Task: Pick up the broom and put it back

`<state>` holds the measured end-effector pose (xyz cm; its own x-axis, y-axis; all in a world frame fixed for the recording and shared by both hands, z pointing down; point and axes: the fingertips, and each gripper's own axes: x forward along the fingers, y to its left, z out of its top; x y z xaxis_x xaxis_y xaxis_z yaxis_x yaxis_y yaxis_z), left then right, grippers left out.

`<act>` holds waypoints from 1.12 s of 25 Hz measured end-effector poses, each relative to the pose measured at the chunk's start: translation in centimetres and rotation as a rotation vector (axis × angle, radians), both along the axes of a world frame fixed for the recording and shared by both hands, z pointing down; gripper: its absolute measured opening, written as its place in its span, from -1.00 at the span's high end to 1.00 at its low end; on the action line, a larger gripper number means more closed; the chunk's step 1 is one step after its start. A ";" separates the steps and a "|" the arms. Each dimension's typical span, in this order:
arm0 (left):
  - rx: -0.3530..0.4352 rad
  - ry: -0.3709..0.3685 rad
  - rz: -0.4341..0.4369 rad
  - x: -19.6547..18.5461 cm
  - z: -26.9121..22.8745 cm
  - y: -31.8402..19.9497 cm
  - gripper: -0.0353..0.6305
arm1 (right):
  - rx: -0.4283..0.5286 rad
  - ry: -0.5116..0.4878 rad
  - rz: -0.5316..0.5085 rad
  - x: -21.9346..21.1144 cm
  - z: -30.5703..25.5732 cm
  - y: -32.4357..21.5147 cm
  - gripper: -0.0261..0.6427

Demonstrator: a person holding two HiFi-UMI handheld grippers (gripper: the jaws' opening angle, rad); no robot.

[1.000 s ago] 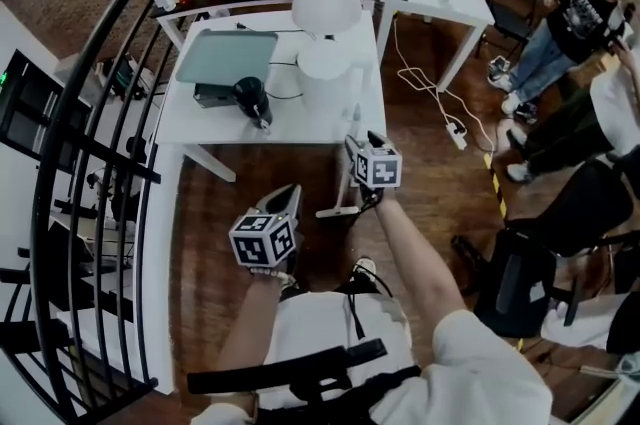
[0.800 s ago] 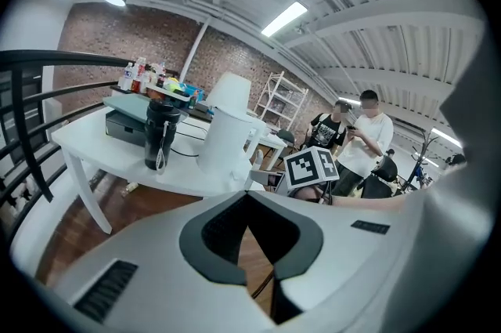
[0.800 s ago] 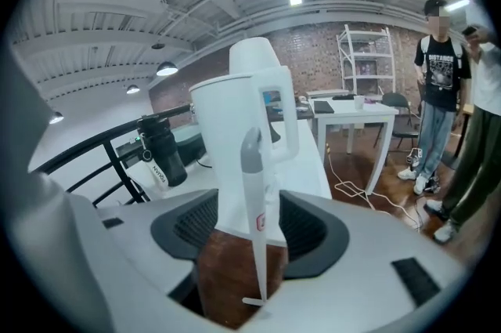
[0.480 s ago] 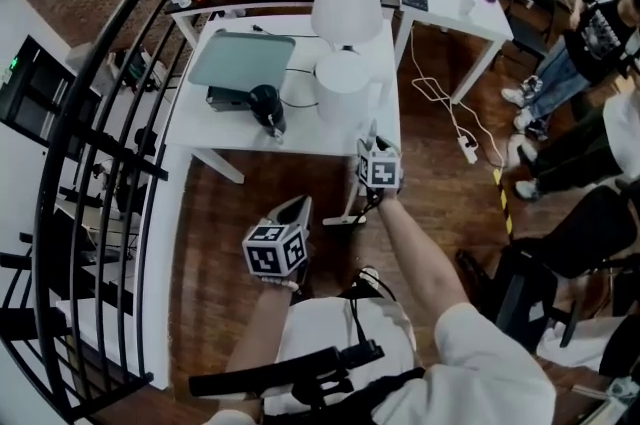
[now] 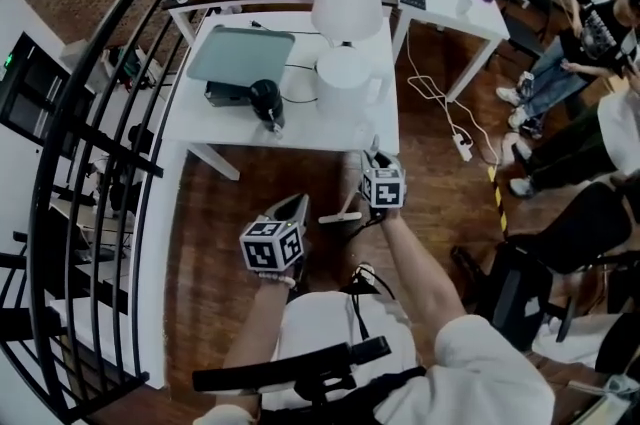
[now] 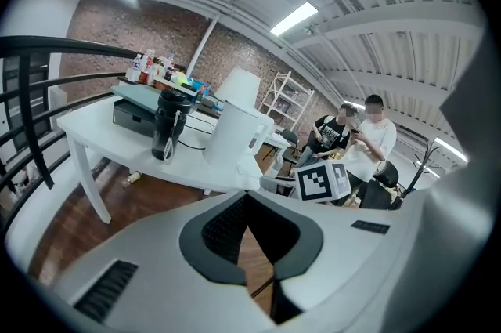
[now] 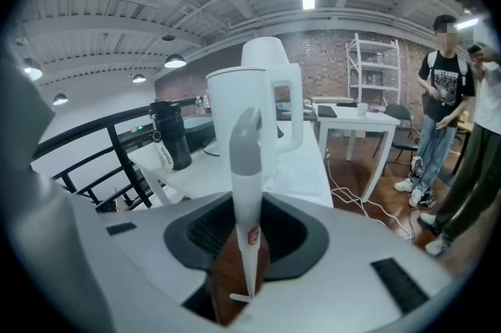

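The broom stands upright on the wood floor by the white table (image 5: 230, 128), its pale head (image 5: 340, 216) on the boards. In the right gripper view its thin white handle with a grey top (image 7: 245, 167) rises between the jaws of my right gripper (image 7: 244, 245). Those jaws are closing, and floor still shows on either side of the handle. My right gripper (image 5: 372, 155) sits at the table's near edge in the head view. My left gripper (image 5: 287, 210) hangs lower left of it, with nothing in its jaws (image 6: 252, 245) and a narrow gap showing floor.
A white jug (image 5: 342, 83), a lamp shade (image 5: 348, 1), a black cup-like device (image 5: 266, 101) and a grey laptop (image 5: 240, 56) sit on the table. A black railing (image 5: 90, 163) runs along the left. A cable and power strip (image 5: 462, 146) lie on the floor; people (image 5: 590, 23) and a black chair (image 5: 520, 283) are at right.
My right gripper has sunk a little and drawn slightly toward me beside the broom. The left gripper has stayed about where it was.
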<state>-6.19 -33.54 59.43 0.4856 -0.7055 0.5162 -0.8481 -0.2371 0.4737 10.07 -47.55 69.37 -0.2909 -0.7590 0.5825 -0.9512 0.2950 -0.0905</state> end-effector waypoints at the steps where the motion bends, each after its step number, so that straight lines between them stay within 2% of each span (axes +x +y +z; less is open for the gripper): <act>1: 0.003 0.000 0.007 0.0 -0.1 0.0 0.92 | 0.000 -0.003 -0.007 -0.1 -0.3 0.9 0.55; 7: 0.035 -0.003 0.035 -0.5 -0.7 -0.2 0.92 | 0.051 -0.010 -0.021 -0.1 -4.4 4.7 0.55; 16: 0.123 -0.026 0.047 -0.8 -3.6 -1.3 0.92 | 0.194 -0.004 -0.083 -0.3 -20.3 6.0 0.55; 21: 0.157 -0.036 0.049 -1.0 -4.9 -1.9 0.92 | 0.272 -0.005 -0.094 -0.4 -27.2 6.6 0.55; 24: 0.164 -0.028 0.042 -1.1 -5.1 -2.2 0.92 | 0.304 -0.013 -0.078 -0.3 -28.8 6.7 0.55; 28: 0.169 -0.026 0.045 -0.8 -5.3 -1.9 0.92 | 0.298 -0.016 -0.058 0.0 -28.1 7.0 0.55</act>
